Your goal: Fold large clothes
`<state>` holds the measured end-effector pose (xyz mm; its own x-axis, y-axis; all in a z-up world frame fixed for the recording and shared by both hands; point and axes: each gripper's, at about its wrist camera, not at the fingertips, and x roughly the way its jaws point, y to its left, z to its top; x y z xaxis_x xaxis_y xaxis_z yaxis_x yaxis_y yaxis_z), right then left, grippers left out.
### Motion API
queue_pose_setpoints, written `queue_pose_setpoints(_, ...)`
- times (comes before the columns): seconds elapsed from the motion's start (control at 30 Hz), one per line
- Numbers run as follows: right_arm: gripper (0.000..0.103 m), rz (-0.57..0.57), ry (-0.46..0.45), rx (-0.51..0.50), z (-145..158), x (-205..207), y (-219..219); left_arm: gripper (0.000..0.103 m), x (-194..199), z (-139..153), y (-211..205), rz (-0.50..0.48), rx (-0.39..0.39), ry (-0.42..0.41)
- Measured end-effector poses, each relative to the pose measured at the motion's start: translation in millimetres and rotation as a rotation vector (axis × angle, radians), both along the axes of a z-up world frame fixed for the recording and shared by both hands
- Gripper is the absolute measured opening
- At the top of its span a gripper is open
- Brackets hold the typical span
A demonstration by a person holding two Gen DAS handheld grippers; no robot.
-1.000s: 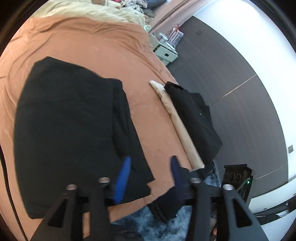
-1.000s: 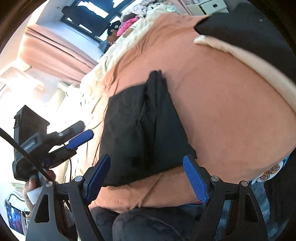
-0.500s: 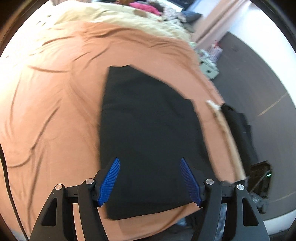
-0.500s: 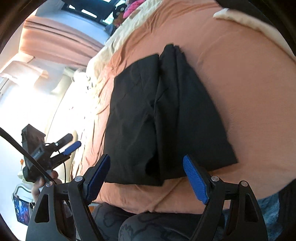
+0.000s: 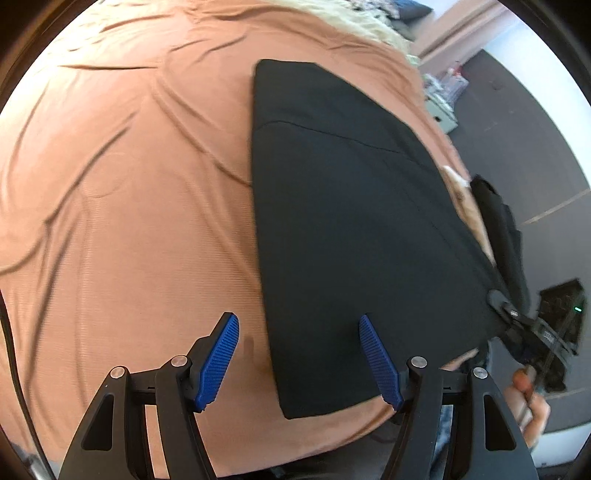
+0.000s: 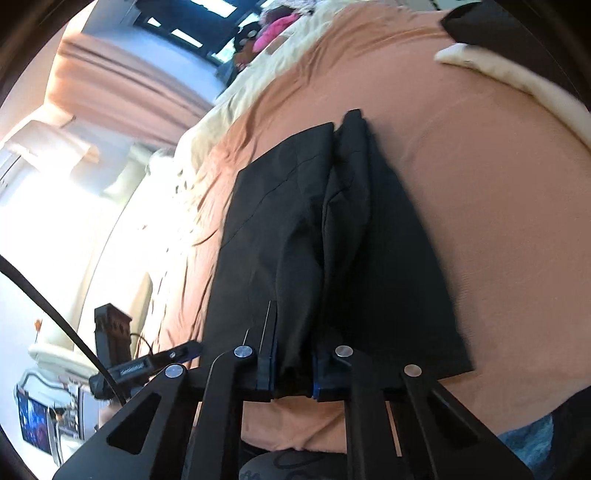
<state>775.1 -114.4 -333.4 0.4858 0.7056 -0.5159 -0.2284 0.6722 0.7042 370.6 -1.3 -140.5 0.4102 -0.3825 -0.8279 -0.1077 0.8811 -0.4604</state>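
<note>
Black garment [image 5: 354,229] runs lengthwise away on bed [image 5: 129,184]; right gripper [image 6: 291,373] clamps near hem, left gripper [image 5: 299,362] fingers apart straddling its left edge.

folded garment [image 5: 354,221] lying flat on the bed [image 5: 129,221], near its front edge, second garment [image 5: 498,221] at the bed's right edge beyond a towel strip [image 5: 469,206], pillows [image 6: 295,33] at the far end behind, left gripper [image 5: 299,354] over the garment's near left corner, right gripper [image 6: 291,373] at its near hem
</note>
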Motion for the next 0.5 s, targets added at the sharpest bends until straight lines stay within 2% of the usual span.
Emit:
queue_pose_setpoints(0.07,0.009,-0.023,0.016,0.002,-9,10,-1,0.069,1,3,-11,-0.031,-0.022,-0.008)
queue_pose_setpoints(0.13,0.009,-0.047,0.033,0.001,-21,19,-4,0.063,1,2,-19,-0.055,-0.043,-0.015)
queue_pose_setpoints(0.2,0.009,-0.064,0.052,0.003,-23,22,-5,0.058,1,2,-25,-0.071,-0.033,-0.015)
queue_pose_setpoints(0.23,0.009,-0.065,0.065,0.001,-33,30,-1,0.057,1,2,-28,-0.080,-0.022,-0.013)
queue_pose_setpoints(0.37,0.015,-0.036,0.073,0.026,-30,37,4,0.057,3,2,-29,-0.095,-0.013,-0.004)
queue_pose_setpoints(0.4,0.020,-0.033,0.075,0.029,-31,40,3,0.057,5,3,-27,-0.095,-0.015,0.001)
queue_pose_setpoints(0.47,0.037,-0.033,0.068,0.005,-26,47,4,0.057,9,6,-23,-0.089,-0.007,-0.006)
queue_pose_setpoints(0.5,0.053,-0.046,0.057,-0.022,-12,40,-2,0.058,12,6,-23,-0.087,-0.001,-0.010)
